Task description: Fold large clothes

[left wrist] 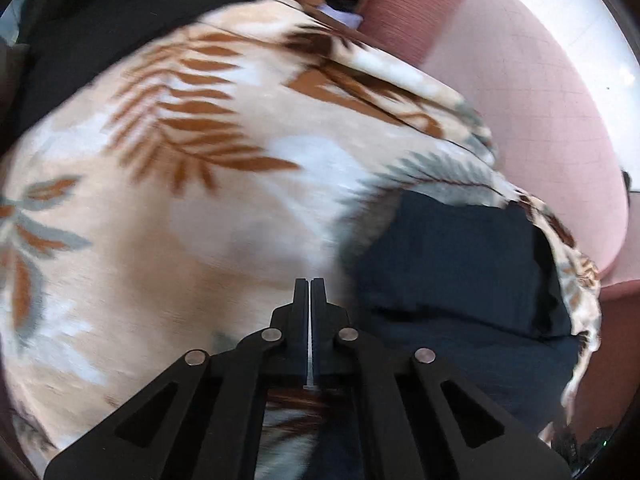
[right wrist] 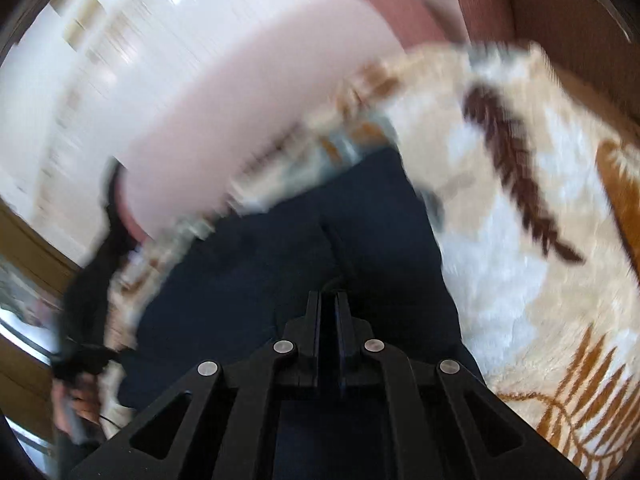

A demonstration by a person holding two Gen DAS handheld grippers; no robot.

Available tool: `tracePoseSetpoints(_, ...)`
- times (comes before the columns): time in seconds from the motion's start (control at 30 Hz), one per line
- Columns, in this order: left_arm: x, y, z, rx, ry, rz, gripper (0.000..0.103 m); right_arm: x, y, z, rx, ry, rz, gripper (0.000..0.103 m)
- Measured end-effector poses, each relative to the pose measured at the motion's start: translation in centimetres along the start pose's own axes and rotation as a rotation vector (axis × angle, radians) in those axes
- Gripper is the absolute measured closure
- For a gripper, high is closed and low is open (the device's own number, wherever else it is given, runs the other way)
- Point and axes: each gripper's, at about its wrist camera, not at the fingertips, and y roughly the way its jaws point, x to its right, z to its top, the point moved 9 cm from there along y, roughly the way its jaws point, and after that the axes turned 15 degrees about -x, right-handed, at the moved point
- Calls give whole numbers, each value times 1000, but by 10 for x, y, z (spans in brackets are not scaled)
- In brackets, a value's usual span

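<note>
A dark navy garment (left wrist: pixel 452 264) lies on a cream blanket (left wrist: pixel 168 184) printed with brown and grey leaves. My left gripper (left wrist: pixel 309 286) has its fingers pressed together with nothing visible between the tips, hovering over the blanket just left of the garment. In the right wrist view the navy garment (right wrist: pixel 288 248) fills the middle, with a fold ridge running toward my right gripper (right wrist: pixel 328 298). Its fingers stand nearly together with dark cloth seen in the narrow gap. The view is motion-blurred.
A pink mattress (left wrist: pixel 532 112) lies under the blanket, which (right wrist: pixel 532 216) drapes over its edge (right wrist: pixel 224 120). Another black garment (left wrist: pixel 132 4) lies at the far side. A white tiled floor (right wrist: pixel 80 80) and black cloth (right wrist: pixel 88 292) hanging at the left are blurred.
</note>
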Motion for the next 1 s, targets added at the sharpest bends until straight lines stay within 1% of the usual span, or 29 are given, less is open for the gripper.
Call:
tracePoseSetpoints(0.03,-3,-2,-3,-4,15,-10,103,7,9,-4,-31,25,-10,97)
tracePoseSetpoints(0.07,-4,-5,-8,-8,32,-30,103,9,11,-7,-41,36,4,92)
tracePoseSetpoints(0.13,-4,-14,-17,11,59,-47,103,11,6,-13,-22,61,42,90)
tracePoseSetpoints(0.17,0,-20,-26,12,85,-70,103,11,1,-14,-9,71,56,81)
tracePoseSetpoints(0.2,7,-25,-35,12,108,-100,103,11,-2,-16,-1,80,71,68)
tracePoseSetpoints(0.23,16,-30,-46,8,135,-144,101,11,-4,-17,-1,87,80,63)
tracePoseSetpoints(0.27,24,-35,-56,8,156,-184,91,9,-5,-18,-2,93,83,61)
tracePoseSetpoints(0.3,30,-38,-66,8,176,-215,74,8,-4,-20,-8,94,79,61)
tracePoseSetpoints(0.33,37,-41,-76,10,192,-233,62,7,-2,-22,-19,91,76,61)
tracePoseSetpoints(0.37,40,-44,-89,19,202,-250,43,3,-1,-25,-28,87,73,61)
tracePoseSetpoints(0.4,42,-44,-99,24,213,-265,39,1,1,-28,-37,84,73,61)
tracePoseSetpoints(0.47,50,-37,-116,6,240,-296,38,-5,5,-31,-46,75,63,61)
tracePoseSetpoints(0.5,53,-30,-120,-10,246,-298,38,-6,7,-33,-51,69,47,61)
tracePoseSetpoints(0.6,54,-3,-116,-72,201,-260,39,-5,15,-34,-61,55,6,62)
tracePoseSetpoints(0.63,54,4,-114,-85,185,-245,43,-5,16,-34,-61,56,5,63)
tracePoseSetpoints(0.67,52,11,-111,-95,173,-232,65,-7,16,-33,-61,49,8,71)
tracePoseSetpoints(0.7,51,12,-110,-106,171,-227,81,-9,16,-33,-64,33,10,86)
tracePoseSetpoints(0.73,51,12,-110,-118,165,-231,82,-14,14,-33,-65,13,11,92)
tracePoseSetpoints(0.8,50,6,-111,-102,158,-237,86,-22,8,-31,-49,-37,-13,93)
tracePoseSetpoints(0.83,50,2,-112,-82,178,-224,87,-28,3,-29,-33,-70,-28,94)
tracePoseSetpoints(0.87,49,-1,-114,-63,192,-195,87,-36,-5,-28,-3,-113,-46,95)
tracePoseSetpoints(0.93,46,2,-118,-48,225,-125,87,-48,-16,-27,46,-186,-92,95)
tracePoseSetpoints(0.97,46,11,-119,-57,241,-79,87,-52,-15,-27,52,-219,-143,96)
tracePoseSetpoints(1.0,44,18,-121,-73,245,-45,87,-53,-7,-28,30,-254,-224,101)
